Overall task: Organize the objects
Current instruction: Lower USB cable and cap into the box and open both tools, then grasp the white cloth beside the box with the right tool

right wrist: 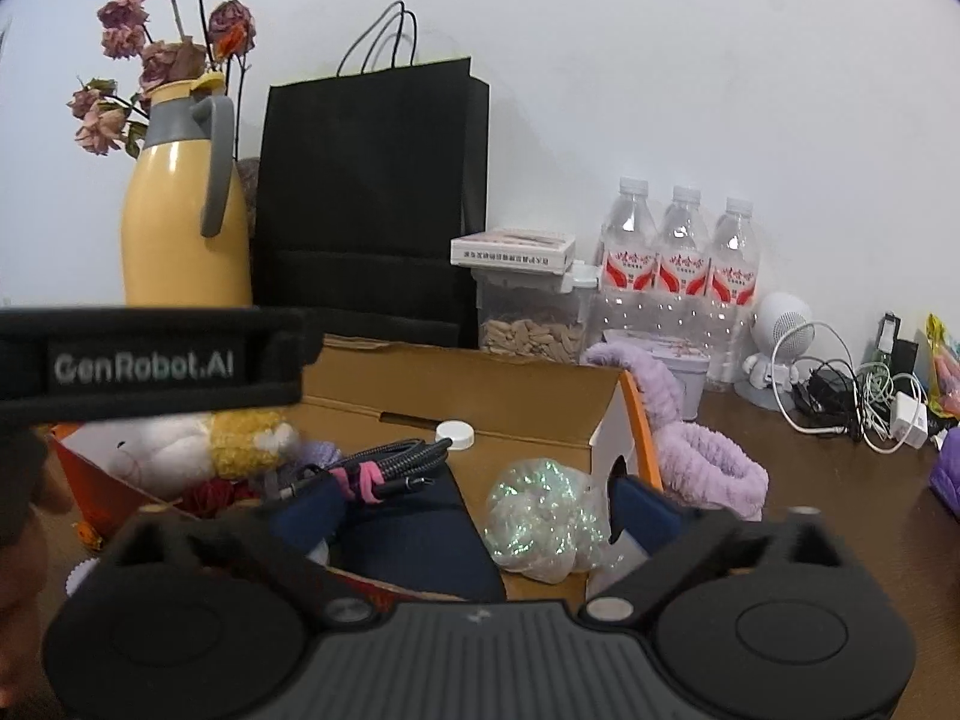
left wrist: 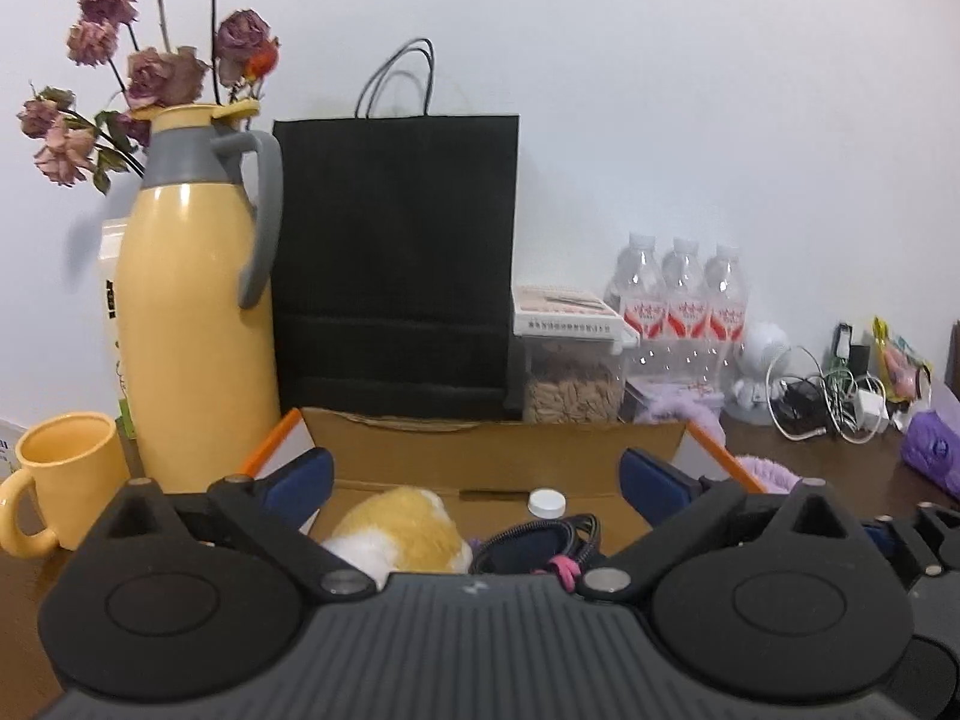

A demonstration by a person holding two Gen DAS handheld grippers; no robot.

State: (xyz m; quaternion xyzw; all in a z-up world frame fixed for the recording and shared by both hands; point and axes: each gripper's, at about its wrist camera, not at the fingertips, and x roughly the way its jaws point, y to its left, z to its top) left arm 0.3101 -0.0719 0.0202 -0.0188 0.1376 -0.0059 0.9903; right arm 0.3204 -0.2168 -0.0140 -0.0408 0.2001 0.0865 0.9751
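Note:
An open cardboard box (left wrist: 480, 450) with orange edges stands right in front of both grippers. In it lie a yellow and white plush toy (left wrist: 402, 525), a white cap (left wrist: 546, 502), and a dark blue pouch (right wrist: 414, 534) with a braided cable (right wrist: 390, 462) tied in pink on top. A shiny iridescent plastic bag (right wrist: 540, 516) fills its right corner. My left gripper (left wrist: 477, 480) hovers over the box's near side, open wide, nothing between its blue pads. My right gripper (right wrist: 477, 507) is also open wide above the pouch and bag, touching neither. A purple fluffy headband (right wrist: 702, 468) lies just right of the box.
Behind the box stand a yellow thermos jug (left wrist: 192, 300) with dried flowers, a yellow mug (left wrist: 66, 468), a black paper bag (left wrist: 396, 252), a seed container (left wrist: 570, 384) and three water bottles (left wrist: 684, 300). Chargers and cables (left wrist: 840, 402) clutter the right. A black logo strap (right wrist: 150, 360) crosses the right wrist view.

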